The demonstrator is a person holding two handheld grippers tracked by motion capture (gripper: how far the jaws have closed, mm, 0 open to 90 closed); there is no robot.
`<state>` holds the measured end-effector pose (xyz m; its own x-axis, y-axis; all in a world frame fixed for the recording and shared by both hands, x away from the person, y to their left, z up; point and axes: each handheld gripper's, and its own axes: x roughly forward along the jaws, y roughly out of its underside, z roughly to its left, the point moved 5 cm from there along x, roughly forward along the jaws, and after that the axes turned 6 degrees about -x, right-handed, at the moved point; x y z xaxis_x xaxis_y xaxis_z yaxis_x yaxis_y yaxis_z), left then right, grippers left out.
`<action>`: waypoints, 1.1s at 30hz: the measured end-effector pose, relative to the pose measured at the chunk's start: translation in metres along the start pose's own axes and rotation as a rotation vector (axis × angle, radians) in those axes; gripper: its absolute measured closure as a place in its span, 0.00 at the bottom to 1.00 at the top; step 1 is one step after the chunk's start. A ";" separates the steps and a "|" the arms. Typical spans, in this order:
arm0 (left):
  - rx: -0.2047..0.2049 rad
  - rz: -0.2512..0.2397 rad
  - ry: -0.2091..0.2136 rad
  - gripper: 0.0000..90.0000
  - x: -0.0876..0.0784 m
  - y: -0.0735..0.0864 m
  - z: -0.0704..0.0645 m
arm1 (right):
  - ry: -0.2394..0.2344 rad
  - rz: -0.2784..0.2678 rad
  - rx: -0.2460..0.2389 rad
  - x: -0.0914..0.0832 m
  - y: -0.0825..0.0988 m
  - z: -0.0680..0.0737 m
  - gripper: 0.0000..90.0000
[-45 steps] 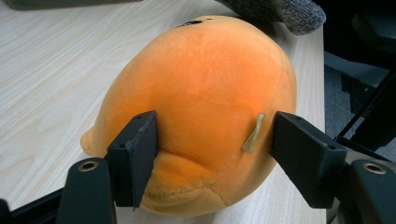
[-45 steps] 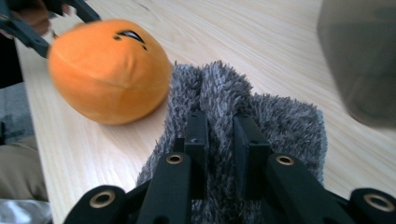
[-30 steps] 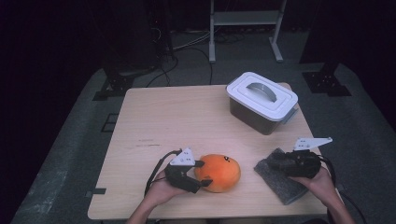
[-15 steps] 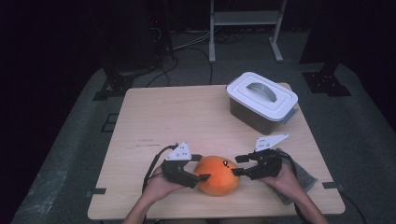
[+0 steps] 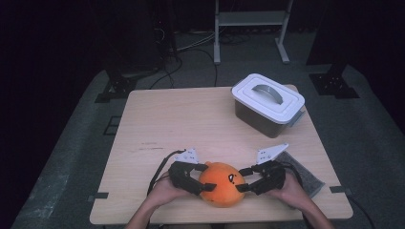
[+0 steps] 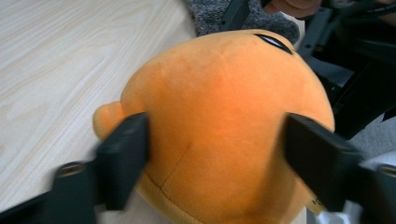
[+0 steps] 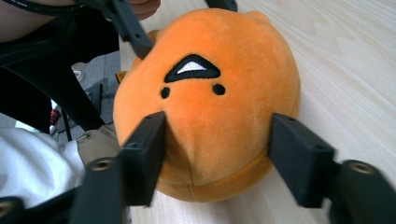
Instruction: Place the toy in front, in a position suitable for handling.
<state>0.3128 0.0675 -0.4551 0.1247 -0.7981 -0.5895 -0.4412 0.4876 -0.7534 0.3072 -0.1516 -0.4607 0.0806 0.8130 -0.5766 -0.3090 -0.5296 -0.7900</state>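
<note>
A round orange plush toy [image 5: 222, 183] with a stitched face lies near the front edge of the wooden table [image 5: 191, 119]. My left gripper [image 5: 206, 177] comes at it from the left and is shut on its back [image 6: 219, 116], both pads pressed into the fabric. From the right, my right gripper [image 5: 240, 180] straddles the face end [image 7: 210, 116]. Its jaws have just been opening, with the plush between them and no squeeze to be seen. In the right gripper view the left gripper's jaws reach over the toy's far side.
A dark storage box with a white handled lid [image 5: 267, 102] stands at the back right of the table. A grey felt cloth [image 5: 305, 176] lies flat at the front right, behind my right hand. Dark floor, cables and stands surround the table.
My right gripper left the grey cloth and swept left to the plush, its jaws spreading around the face end. The left gripper kept its hold, and the plush barely shifted.
</note>
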 end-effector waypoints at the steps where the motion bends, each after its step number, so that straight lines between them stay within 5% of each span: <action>1: 0.000 -0.003 0.002 0.35 0.000 0.000 -0.001 | -0.004 -0.002 0.005 0.000 0.000 0.000 0.48; 5: -0.018 -0.032 0.023 0.45 -0.004 -0.004 -0.003 | 0.011 -0.014 -0.025 -0.001 -0.004 -0.002 0.60; 14: -0.018 -0.078 -0.033 0.46 -0.008 -0.011 0.004 | 0.065 -0.056 -0.083 -0.007 -0.017 -0.009 0.61; 21: -0.016 -0.077 -0.030 0.39 -0.006 -0.010 0.007 | 0.008 -0.049 -0.040 -0.004 -0.007 -0.019 0.47; 28: 0.001 -0.122 -0.052 0.30 -0.019 -0.012 0.006 | 0.026 -0.082 -0.044 -0.019 -0.014 -0.018 0.38; 33: 0.012 -0.134 -0.083 0.25 -0.028 -0.012 0.006 | 0.081 -0.097 -0.041 -0.040 -0.024 -0.030 0.36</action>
<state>0.3198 0.0861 -0.4313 0.2552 -0.8244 -0.5052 -0.4054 0.3832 -0.8300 0.3394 -0.1784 -0.4254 0.1853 0.8397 -0.5105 -0.2574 -0.4599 -0.8499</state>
